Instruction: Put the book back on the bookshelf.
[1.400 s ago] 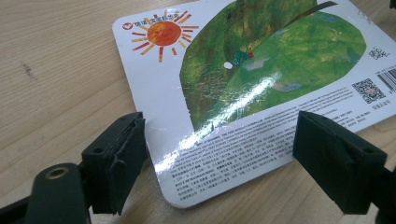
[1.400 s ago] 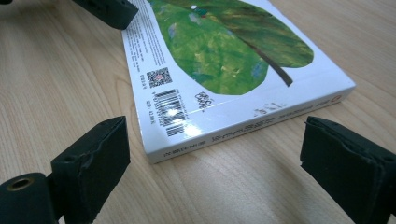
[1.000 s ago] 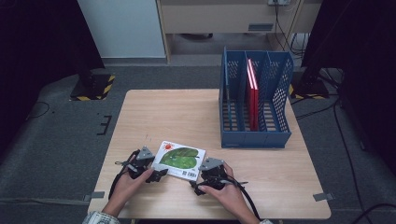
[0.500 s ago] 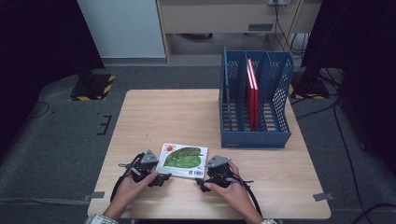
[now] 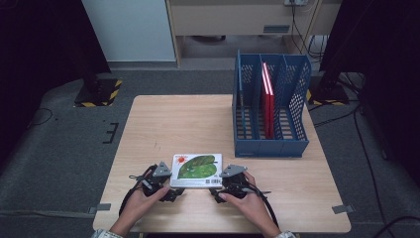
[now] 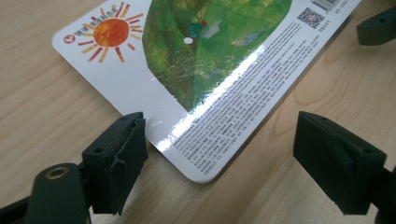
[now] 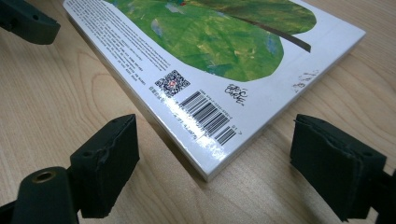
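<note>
Pale wood covered the bench (image 5: 198, 119), and a picture book (image 5: 196, 170) lay flat on it near the front edge, well apart from the blue file rack (image 5: 270, 111) holding a red folder (image 5: 268, 101). Just left of the book, the left gripper (image 5: 171, 191) had its fingers (image 6: 119, 161) apart around the near corner. Just right of the book, the right gripper (image 5: 218, 191) had been closing; its fingers (image 7: 105, 161) stood apart around the barcode corner, not pressing on it.

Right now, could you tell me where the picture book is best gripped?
Probably at its two near corners: the book lies flat, each corner poking between open tongs, left and right. Come in low from the near edge, since only that thin edge offers purchase.
</note>
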A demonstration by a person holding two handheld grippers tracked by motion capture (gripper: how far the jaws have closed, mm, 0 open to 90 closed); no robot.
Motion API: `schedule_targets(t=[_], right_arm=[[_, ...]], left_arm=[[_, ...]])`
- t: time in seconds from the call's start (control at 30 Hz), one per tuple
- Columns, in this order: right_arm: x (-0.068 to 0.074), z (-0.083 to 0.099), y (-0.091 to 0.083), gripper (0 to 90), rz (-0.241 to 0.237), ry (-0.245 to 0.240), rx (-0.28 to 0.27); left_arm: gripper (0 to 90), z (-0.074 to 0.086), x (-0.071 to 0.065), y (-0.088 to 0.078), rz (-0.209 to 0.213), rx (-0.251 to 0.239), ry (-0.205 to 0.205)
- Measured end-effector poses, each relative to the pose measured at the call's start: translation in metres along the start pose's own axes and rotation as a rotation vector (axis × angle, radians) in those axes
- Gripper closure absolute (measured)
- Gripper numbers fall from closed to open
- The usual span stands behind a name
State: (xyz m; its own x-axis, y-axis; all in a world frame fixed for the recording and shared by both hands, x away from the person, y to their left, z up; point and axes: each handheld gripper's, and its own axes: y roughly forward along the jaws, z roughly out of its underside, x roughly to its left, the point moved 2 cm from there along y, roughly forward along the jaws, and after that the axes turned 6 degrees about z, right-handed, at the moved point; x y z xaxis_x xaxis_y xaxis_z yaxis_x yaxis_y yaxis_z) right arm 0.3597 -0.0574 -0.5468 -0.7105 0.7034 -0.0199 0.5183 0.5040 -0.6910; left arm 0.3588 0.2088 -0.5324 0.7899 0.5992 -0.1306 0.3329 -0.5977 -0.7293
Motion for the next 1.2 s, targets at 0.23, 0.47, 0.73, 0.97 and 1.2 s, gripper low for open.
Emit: schedule_targets(t=[0.23,0.47,0.73,0.97,1.2], right_arm=[[-0.001,-0.001,0.0,16.4,-0.011,0.003,-0.001],[0.0,-0.002,0.0,17.6,-0.016,0.005,-0.002],[0.0,-0.001,0.0,18.4,-0.022,0.009,0.003],[0.002,-0.001,0.002,19.7,-0.021,0.001,-0.001],[0.002,-0.001,0.001,21.1,-0.018,-0.003,0.002]], left_arm=[[14.1,-0.012,0.024,-0.01,-0.012,-0.084,-0.022],[14.5,-0.028,0.051,-0.001,-0.01,-0.052,-0.007],[16.6,-0.038,0.071,0.022,0.026,0.009,-0.034],[19.7,-0.042,0.08,0.03,0.069,0.013,-0.077],[25.3,-0.045,0.08,0.033,0.094,0.011,-0.084]])
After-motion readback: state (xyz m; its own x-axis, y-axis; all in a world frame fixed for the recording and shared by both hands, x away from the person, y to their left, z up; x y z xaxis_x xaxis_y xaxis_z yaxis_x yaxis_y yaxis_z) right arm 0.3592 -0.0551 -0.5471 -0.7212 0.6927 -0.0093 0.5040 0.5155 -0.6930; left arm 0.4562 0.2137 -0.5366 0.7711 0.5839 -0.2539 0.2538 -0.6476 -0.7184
